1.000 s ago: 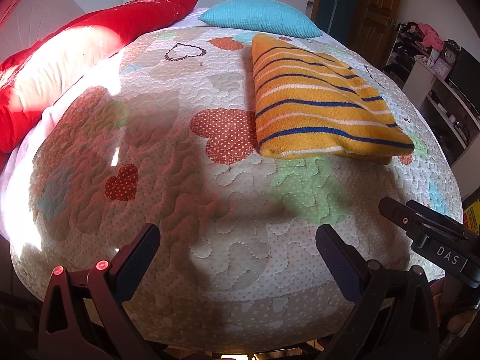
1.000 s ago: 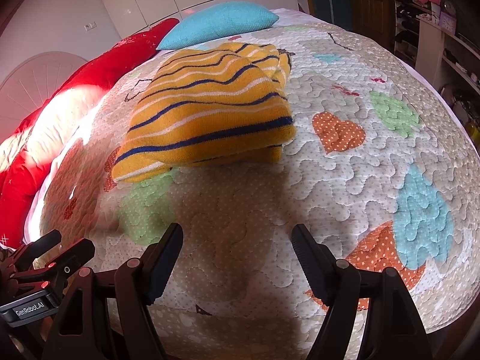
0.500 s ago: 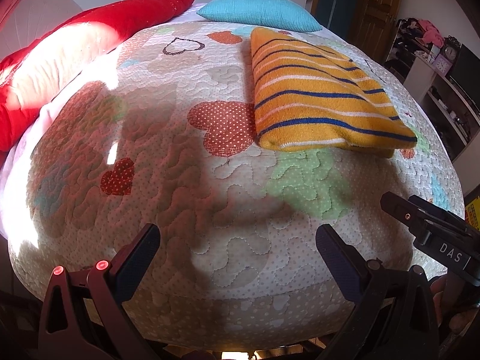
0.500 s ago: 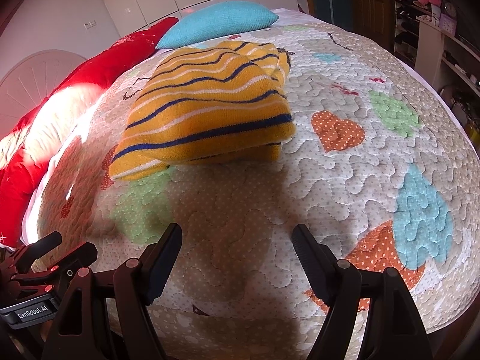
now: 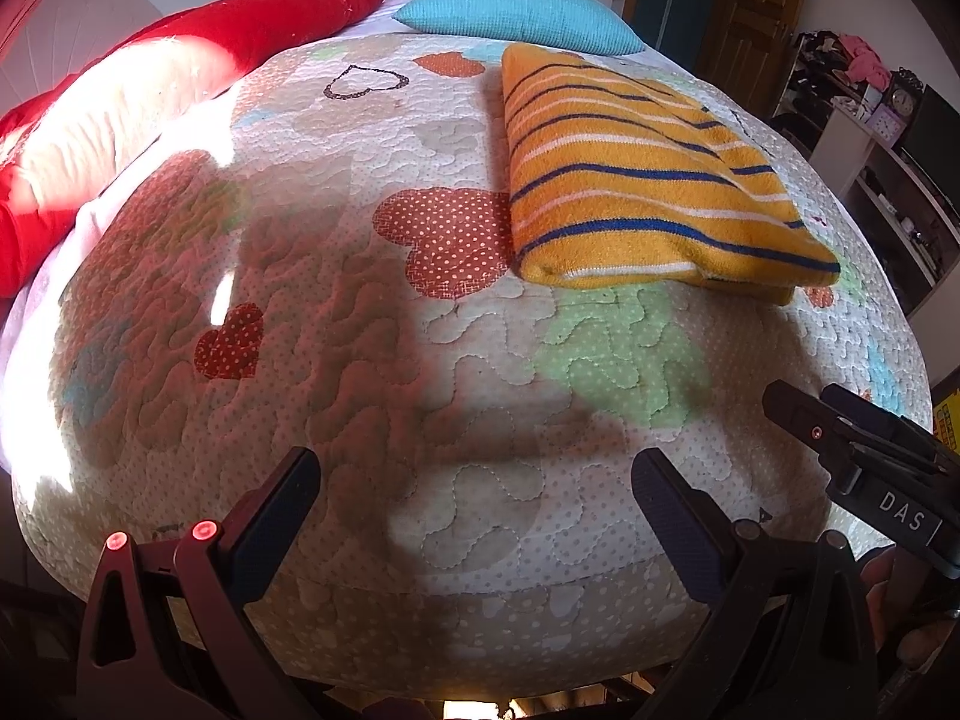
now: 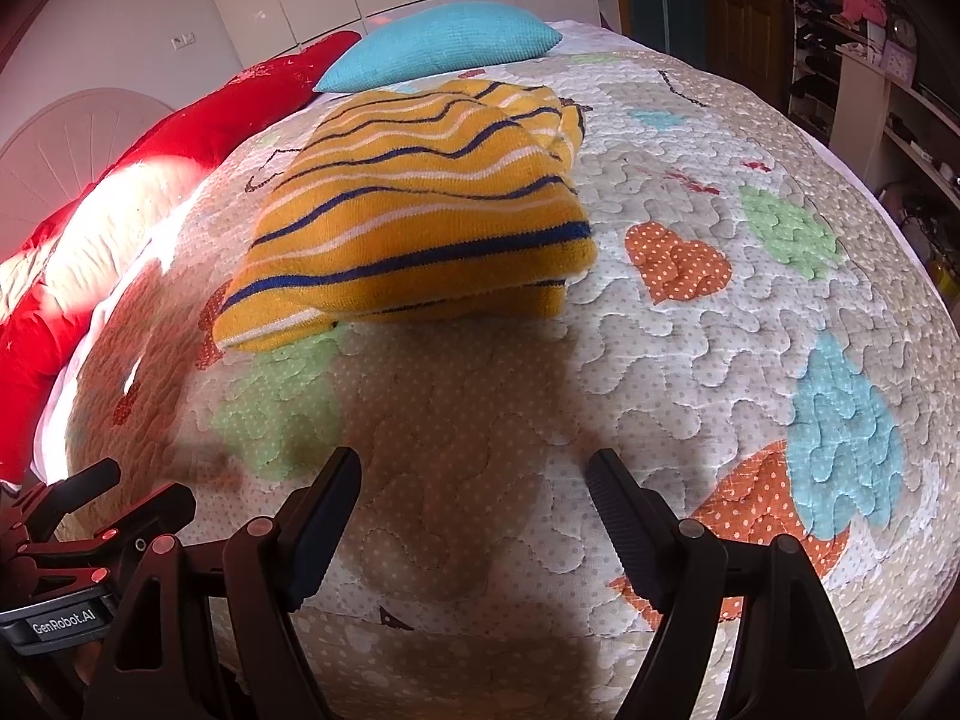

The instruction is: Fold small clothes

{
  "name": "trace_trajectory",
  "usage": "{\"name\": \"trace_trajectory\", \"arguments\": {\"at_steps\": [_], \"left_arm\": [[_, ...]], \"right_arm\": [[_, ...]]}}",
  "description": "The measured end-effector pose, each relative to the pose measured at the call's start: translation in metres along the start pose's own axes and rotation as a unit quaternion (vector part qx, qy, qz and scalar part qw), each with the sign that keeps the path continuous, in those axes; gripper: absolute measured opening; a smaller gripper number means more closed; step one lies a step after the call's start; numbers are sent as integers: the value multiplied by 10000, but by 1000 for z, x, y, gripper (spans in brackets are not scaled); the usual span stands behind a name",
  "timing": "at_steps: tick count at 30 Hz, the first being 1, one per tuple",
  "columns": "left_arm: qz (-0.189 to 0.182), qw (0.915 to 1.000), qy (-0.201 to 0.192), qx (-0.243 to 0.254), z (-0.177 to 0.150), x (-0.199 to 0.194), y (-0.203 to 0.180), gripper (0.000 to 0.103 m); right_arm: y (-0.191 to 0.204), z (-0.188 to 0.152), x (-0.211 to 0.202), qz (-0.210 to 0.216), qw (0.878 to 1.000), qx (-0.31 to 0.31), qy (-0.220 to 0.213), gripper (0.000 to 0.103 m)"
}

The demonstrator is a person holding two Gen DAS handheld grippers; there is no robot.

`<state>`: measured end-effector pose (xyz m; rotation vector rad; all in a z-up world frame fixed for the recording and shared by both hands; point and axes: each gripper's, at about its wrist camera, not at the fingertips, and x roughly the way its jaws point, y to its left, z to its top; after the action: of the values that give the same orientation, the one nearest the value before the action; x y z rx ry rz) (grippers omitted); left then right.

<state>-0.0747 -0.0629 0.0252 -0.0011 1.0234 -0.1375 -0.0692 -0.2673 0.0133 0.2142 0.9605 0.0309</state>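
A folded orange garment with blue and white stripes (image 5: pixel 636 180) lies flat on the quilted bedspread (image 5: pixel 420 372), right of the bed's middle. It also shows in the right wrist view (image 6: pixel 414 222), ahead and left. My left gripper (image 5: pixel 474 480) is open and empty, low over the bed's near edge, well short of the garment. My right gripper (image 6: pixel 474 480) is open and empty too, near the same edge. The right gripper's body (image 5: pixel 870 468) shows at the left view's right edge, and the left gripper's body (image 6: pixel 78 540) at the right view's lower left.
A teal pillow (image 5: pixel 516 15) and a long red cushion (image 5: pixel 180 72) lie at the head of the bed. A wooden door (image 5: pixel 750 18) and shelves with clutter (image 5: pixel 888 138) stand to the right. The bed's near edge drops off just under both grippers.
Both grippers have edged slightly forward and lower toward the garment, which looms a little larger. Both stay open. The garment has not moved.
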Motion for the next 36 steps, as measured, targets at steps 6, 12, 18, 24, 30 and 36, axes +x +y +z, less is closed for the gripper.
{"name": "trace_trajectory", "arguments": {"at_steps": [6, 12, 18, 24, 30, 36], "left_arm": [[0, 10000, 44, -5, -2, 2, 0, 103], [26, 9999, 92, -34, -2, 5, 1, 103], [34, 9999, 129, 5, -4, 8, -1, 103], [16, 9999, 132, 68, -5, 9, -4, 103], [39, 9998, 155, 149, -6, 12, -7, 103], [67, 9997, 159, 177, -7, 13, -9, 103]], "right_arm": [[1, -1, 0, -38, 10000, -44, -17, 83], [1, -3, 0, -115, 9999, -94, -66, 83], [-1, -4, -2, -233, 9996, -103, -136, 83], [-2, -5, -1, -382, 9990, -143, -175, 83], [1, -8, -1, -610, 9975, -290, -216, 83], [-6, -8, -5, -855, 9958, -260, -174, 83]]}}
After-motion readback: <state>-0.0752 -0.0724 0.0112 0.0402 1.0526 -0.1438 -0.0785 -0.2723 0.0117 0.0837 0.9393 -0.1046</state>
